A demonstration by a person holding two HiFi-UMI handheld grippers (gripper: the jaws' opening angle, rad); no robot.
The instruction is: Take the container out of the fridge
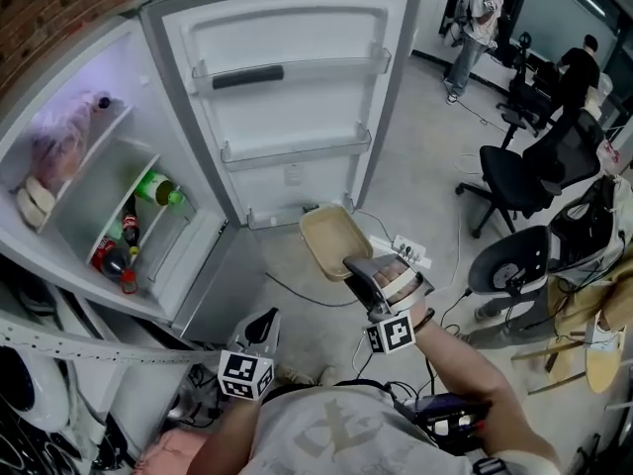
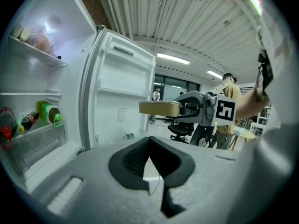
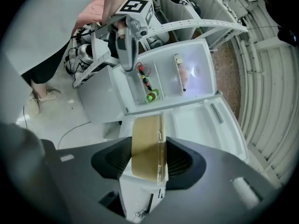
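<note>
The right gripper (image 3: 148, 164) is clamped on a shallow beige plastic container with a clear lid (image 3: 147, 146), one dark pad pressed against each broad face, so the jaws stand partly apart around it. The container is outside the fridge, held in the air in front of the open white fridge door (image 1: 287, 117) and above the grey concrete floor (image 1: 415, 137). The left gripper (image 1: 263, 327) hangs lower, close to the person's body, with its jaw tips drawn together and nothing between them. To the left stands the white fridge (image 1: 89, 206), lit inside. A green bottle (image 1: 158, 188) lies on its side on a middle shelf. Dark bottles with red caps (image 1: 117, 257) sit below it, and a pink bag (image 1: 57, 144) rests on the upper shelf. Black office chairs (image 1: 524, 171) stand to the right, and two people (image 1: 482, 13) are farther back.
</note>
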